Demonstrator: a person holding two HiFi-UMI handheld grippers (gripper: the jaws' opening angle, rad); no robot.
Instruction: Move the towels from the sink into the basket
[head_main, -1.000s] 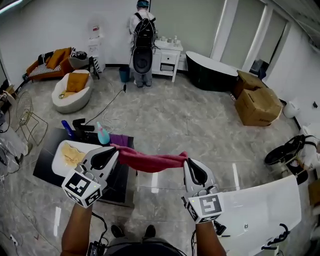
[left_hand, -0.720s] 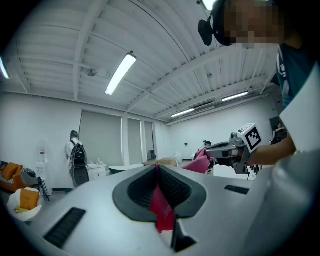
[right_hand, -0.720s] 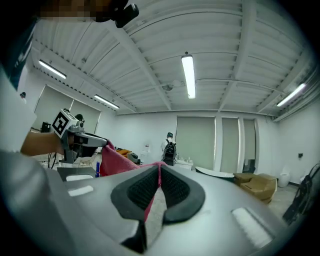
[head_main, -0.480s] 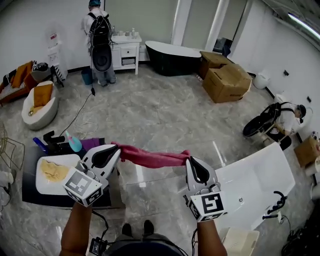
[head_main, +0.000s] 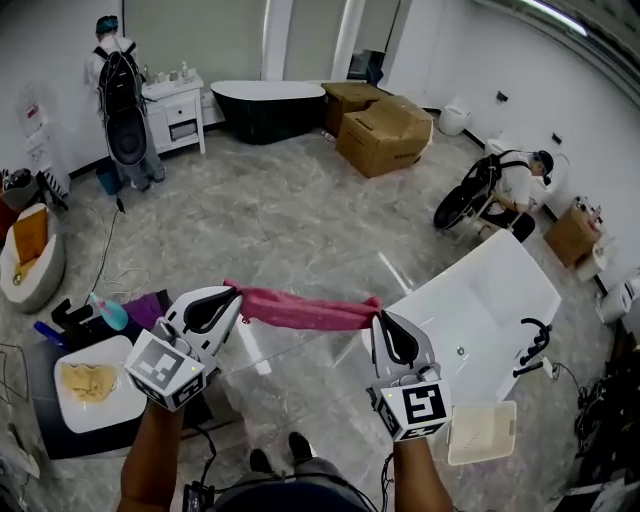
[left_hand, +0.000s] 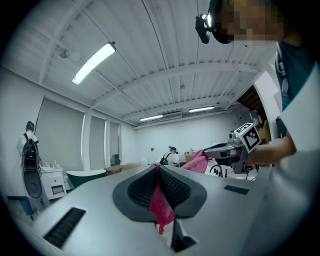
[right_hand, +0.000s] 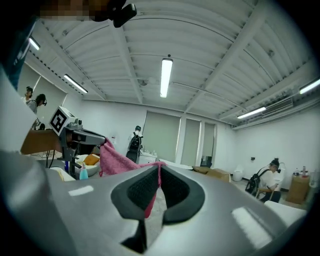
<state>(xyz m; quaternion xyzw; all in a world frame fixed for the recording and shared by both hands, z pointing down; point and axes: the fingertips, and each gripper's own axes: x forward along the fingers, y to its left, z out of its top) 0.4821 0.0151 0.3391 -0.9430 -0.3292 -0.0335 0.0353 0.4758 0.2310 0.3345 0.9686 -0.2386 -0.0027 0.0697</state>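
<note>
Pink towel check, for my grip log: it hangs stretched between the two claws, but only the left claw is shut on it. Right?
No: the right claw is shut on the pink towel too, as the right gripper view shows. The left claw grips its other end.

A large hall fitted out like a bathroom showroom, perhaps a test studio, is shown. A white bathtub (head_main: 500, 300) is set just beside the right gripper (head_main: 378, 318). Far ahead of it, a black bathtub (head_main: 265, 105), a white vanity (head_main: 178, 105) and cardboard boxes (head_main: 385, 135) are ranged by the wall. Marble flooring (head_main: 290, 220) is laid beneath, and a ribbed ceiling (right_hand: 210, 50) with strip lights (right_hand: 165, 77) is seen above.
</note>
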